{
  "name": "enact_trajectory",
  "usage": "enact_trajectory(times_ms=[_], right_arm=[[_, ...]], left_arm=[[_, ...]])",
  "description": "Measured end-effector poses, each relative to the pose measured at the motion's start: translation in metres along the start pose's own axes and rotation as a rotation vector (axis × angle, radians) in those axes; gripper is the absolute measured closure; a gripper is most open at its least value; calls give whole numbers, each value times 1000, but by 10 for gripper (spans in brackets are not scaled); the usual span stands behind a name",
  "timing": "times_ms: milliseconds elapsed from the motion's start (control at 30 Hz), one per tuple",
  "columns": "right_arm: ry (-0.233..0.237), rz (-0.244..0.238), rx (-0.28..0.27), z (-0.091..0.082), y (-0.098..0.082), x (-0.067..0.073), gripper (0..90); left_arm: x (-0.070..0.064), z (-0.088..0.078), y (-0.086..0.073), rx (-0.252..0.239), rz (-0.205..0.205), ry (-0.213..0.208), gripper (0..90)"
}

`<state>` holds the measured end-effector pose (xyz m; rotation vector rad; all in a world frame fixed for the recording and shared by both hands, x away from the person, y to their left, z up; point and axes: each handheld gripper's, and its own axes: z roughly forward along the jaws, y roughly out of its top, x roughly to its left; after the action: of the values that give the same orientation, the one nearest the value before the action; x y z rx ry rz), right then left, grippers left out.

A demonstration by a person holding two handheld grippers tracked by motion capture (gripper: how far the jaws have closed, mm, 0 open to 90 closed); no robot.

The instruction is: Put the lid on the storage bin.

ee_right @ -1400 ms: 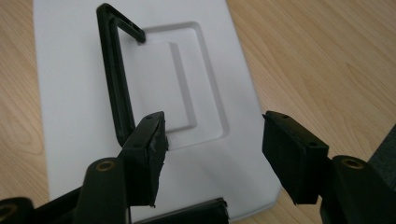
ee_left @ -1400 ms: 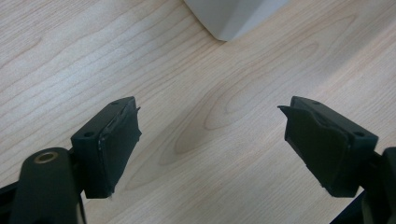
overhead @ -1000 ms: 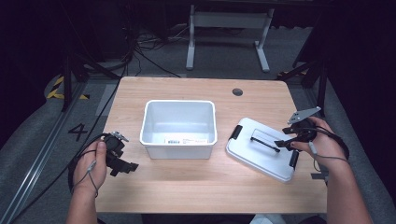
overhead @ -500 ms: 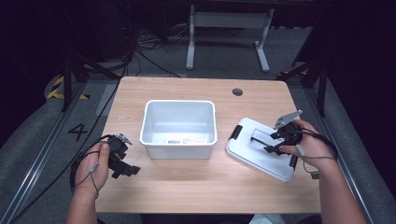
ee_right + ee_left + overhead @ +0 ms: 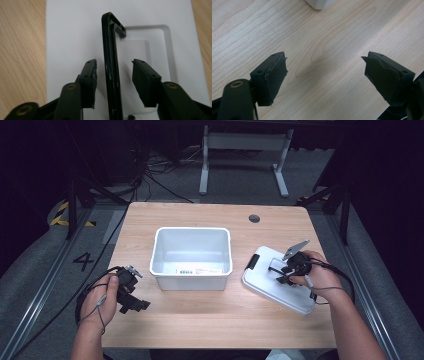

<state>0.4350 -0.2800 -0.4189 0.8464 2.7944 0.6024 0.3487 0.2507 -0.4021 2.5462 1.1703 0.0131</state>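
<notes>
A white lid with black latches lies flat on the table right of an empty white bin. Its black handle stands upright from the lid's recess. My right gripper is down on the lid, open, one jaw on each side of the handle with a small gap to each pad. My left gripper rests near the table's front left, held in a hand, jaws wide open over bare wood, nothing between them.
The wooden table has a round cable hole at the back right. The bin's corner shows at the top of the left gripper view. Cables trail off the table's left and right edges. Dark floor surrounds the table.
My right gripper moved left and down onto the lid, and now straddles its raised handle. The left gripper stayed put.
</notes>
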Motion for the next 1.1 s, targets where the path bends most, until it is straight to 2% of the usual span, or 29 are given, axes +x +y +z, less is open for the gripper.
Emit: enact_trajectory(times_ms=[133,400,633,1100], right_arm=[[4,28,23,3,1,0,677],[-27,-26,33,-1,5,-2,817],[-52,-55,41,-2,6,-5,842],[-32,-72,17,-7,7,-4,846]], left_arm=[[1,0,-2,3,-2,4,181],[1,0,-7,4,-10,6,182],[1,-1,-9,0,-12,2,182],[1,0,-8,-3,-8,-3,182]])
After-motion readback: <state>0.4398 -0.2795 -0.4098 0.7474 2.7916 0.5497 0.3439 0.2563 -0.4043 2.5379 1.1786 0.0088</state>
